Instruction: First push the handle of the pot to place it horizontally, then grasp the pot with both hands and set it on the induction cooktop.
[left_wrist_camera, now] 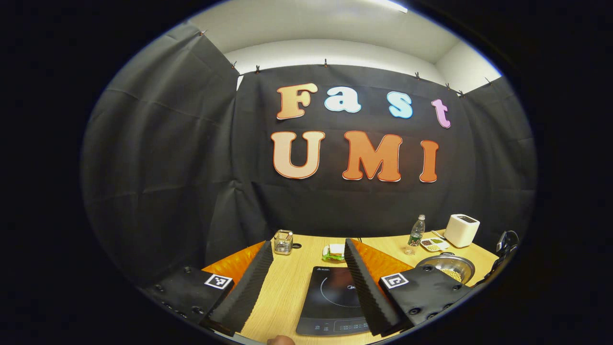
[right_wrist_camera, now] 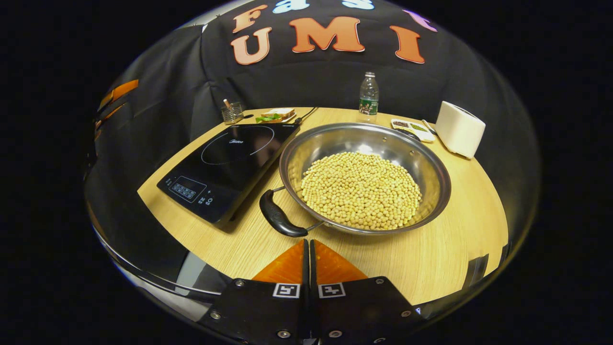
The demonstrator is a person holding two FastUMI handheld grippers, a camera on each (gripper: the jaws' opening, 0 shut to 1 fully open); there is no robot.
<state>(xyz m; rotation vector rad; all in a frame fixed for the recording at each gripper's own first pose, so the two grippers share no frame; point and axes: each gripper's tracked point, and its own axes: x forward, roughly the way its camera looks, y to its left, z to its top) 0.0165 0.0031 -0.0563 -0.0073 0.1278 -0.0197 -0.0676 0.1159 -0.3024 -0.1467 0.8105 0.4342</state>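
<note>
While the right gripper (right_wrist_camera: 309, 249) has its fingers clenched together on nothing, just short of the pot's black handle (right_wrist_camera: 279, 218), the left gripper (left_wrist_camera: 309, 282) is released, fingers spread above the induction cooktop (left_wrist_camera: 330, 299). Pot (right_wrist_camera: 431, 165) of beans: on counter (right_wrist_camera: 459, 249), touching cooktop's edge.

On the table (right_wrist_camera: 445, 254), the pot (right_wrist_camera: 365, 178) full of beans (right_wrist_camera: 361, 189) sits right of the induction cooktop (right_wrist_camera: 230, 167), touching its edge; the pot's handle (right_wrist_camera: 280, 218) points near-left. Bottle (right_wrist_camera: 368, 97) and toaster (right_wrist_camera: 459, 128) stand behind.
</note>
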